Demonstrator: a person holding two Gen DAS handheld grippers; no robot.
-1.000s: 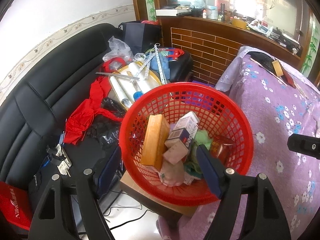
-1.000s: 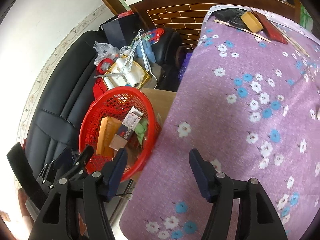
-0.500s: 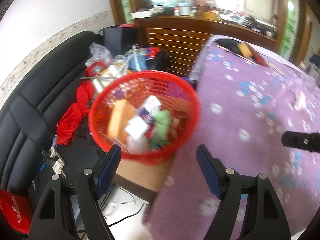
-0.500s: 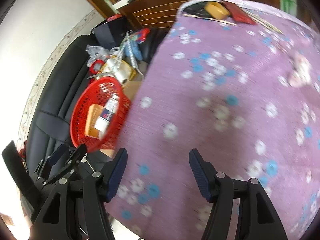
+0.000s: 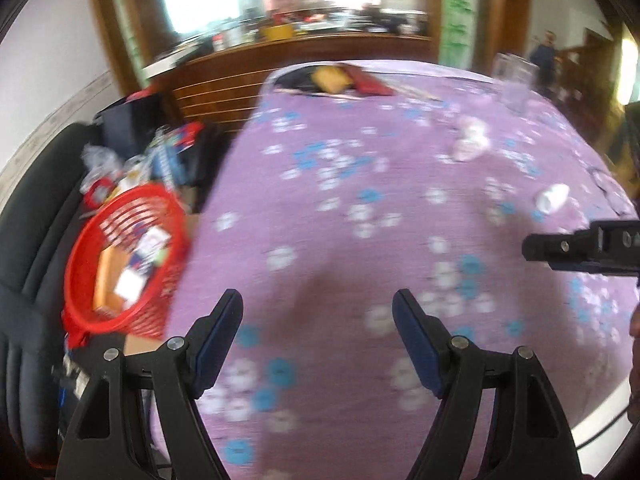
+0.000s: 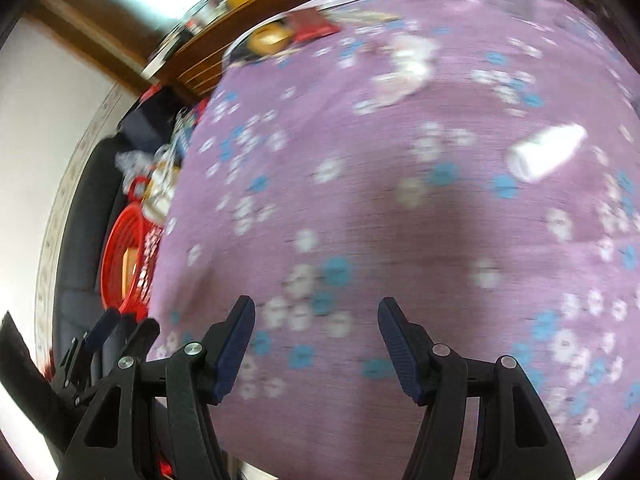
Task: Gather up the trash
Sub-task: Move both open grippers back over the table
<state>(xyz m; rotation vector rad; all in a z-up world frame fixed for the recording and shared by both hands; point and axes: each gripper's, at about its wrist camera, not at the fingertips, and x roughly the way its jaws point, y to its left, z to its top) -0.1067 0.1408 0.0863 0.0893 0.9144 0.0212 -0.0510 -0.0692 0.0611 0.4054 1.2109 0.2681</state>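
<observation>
One small white bottle [image 6: 548,154] is seen lying on its side on the purple floral cloth of the tabletop [image 6: 360,208], toward the right, ahead of the right tool [image 6: 316,344]. One crumpled whitish wad [image 6: 404,68] lies farther back on the cloth, well apart from the bottle; too blurred to be told what it is. One red basket [image 5: 120,264] sits off the tabletop's left edge, beside a black sofa [image 5: 36,240], w/ several boxes and packets inside, count not clear. The left tool [image 5: 318,332] is held over bare cloth near the basket side, jaws apart, nothing between them. The right tool's jaws are likewise apart and empty. One clear container [image 5: 514,84] stands at the far edge.
</observation>
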